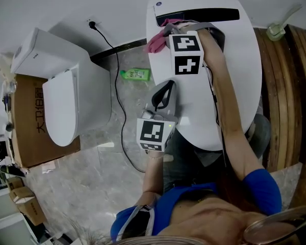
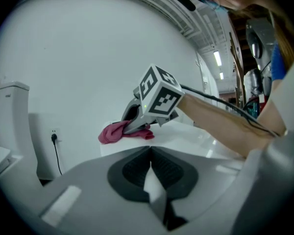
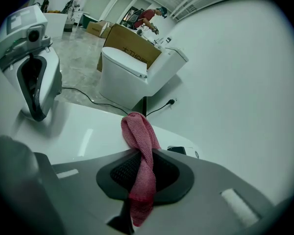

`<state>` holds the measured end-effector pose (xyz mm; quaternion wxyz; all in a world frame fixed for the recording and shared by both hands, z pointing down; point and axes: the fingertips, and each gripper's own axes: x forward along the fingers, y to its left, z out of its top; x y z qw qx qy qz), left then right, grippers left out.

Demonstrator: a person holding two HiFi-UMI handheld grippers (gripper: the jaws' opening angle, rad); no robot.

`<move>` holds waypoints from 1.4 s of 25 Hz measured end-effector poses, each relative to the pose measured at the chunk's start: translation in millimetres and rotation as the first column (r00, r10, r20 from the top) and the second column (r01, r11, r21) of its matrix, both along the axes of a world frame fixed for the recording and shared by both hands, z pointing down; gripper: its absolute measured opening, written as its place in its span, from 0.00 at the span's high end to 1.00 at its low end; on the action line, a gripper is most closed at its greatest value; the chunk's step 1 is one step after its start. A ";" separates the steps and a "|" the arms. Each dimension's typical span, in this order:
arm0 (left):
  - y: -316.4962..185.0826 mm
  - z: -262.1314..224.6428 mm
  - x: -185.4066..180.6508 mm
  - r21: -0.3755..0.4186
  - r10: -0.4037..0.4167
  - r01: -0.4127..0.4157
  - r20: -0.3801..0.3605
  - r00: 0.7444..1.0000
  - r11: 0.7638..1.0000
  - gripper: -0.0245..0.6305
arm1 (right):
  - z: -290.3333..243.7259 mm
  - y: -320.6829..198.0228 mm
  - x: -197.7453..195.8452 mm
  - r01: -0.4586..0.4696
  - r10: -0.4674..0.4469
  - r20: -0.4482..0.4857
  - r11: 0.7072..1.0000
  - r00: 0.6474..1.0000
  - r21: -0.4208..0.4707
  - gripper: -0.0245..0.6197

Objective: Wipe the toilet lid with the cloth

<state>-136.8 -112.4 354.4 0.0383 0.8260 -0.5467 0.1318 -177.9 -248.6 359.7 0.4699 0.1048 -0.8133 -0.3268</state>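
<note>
Pink cloth [image 1: 155, 41] is clamped in R gripper [image 1: 166, 33], upper centre, on toilet lid [image 1: 234, 70]. L gripper [image 1: 162, 97] is closed on nothing. Risk: cloth is pinched by a thin twist and could be dragged out w/ hard wiping.

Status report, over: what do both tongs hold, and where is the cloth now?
Right tongs shut on cloth; cloth touching toilet lid near its back. Left tongs shut, empty, at lid's edge. Nothing else on lid.

The cloth [image 1: 155, 42] is pink-red, twisted into a bunch and pinched between the jaws of the right hand-held gripper [image 3: 142, 173]. It touches one end of the toilet lid [image 1: 234, 75], which is white, glossy, oval and closed.
</note>
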 end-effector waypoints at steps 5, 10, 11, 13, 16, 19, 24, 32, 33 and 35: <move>0.1 3.2 -1.7 -0.010 0.007 -0.007 0.017 1.000 1.000 0.96 | -0.3 -3.8 11.3 -0.031 0.031 0.013 0.999 0.999 -0.025 0.87; -1.8 8.6 4.3 -0.021 0.013 -0.011 0.093 0.996 1.000 0.96 | -0.3 -5.6 25.3 -0.062 0.064 0.046 0.996 0.997 -0.057 0.87; -1.9 9.9 5.1 -0.026 0.014 -0.011 0.111 0.994 1.000 0.96 | 0.1 -5.7 29.1 -0.067 0.071 0.048 0.996 0.996 -0.063 0.87; -2.8 10.7 5.5 -0.028 0.013 -0.009 0.136 0.991 1.000 0.96 | -0.2 -7.3 36.9 -0.076 0.079 0.042 0.995 0.996 -0.063 0.87; -1.9 11.6 8.0 -0.027 0.010 -0.006 0.148 0.989 1.000 0.96 | -0.3 -8.7 48.5 -0.084 0.085 0.031 0.995 0.996 -0.049 0.87; -1.2 12.4 9.9 -0.036 0.024 -0.019 0.154 0.988 0.999 0.96 | 0.8 -8.1 52.6 -0.073 0.074 0.036 0.997 0.997 -0.013 0.87; -2.4 13.7 9.8 -0.044 0.027 -0.019 0.168 0.985 0.999 0.96 | 2.1 -8.0 54.9 -0.053 0.050 0.042 0.997 0.998 0.060 0.87; -2.4 15.1 15.0 -0.042 0.038 -0.031 0.186 0.982 0.999 0.96 | 0.9 -16.7 79.2 -0.093 0.091 0.037 0.994 0.995 0.053 0.87; -2.5 14.7 14.7 -0.043 0.041 -0.034 0.176 0.983 0.998 0.96 | 1.0 -18.8 84.2 -0.102 0.100 0.036 0.993 0.994 0.051 0.87; -2.5 14.4 14.3 -0.046 0.045 -0.037 0.168 0.985 0.998 0.96 | 1.7 -22.0 93.3 -0.116 0.114 0.036 0.992 0.993 0.042 0.87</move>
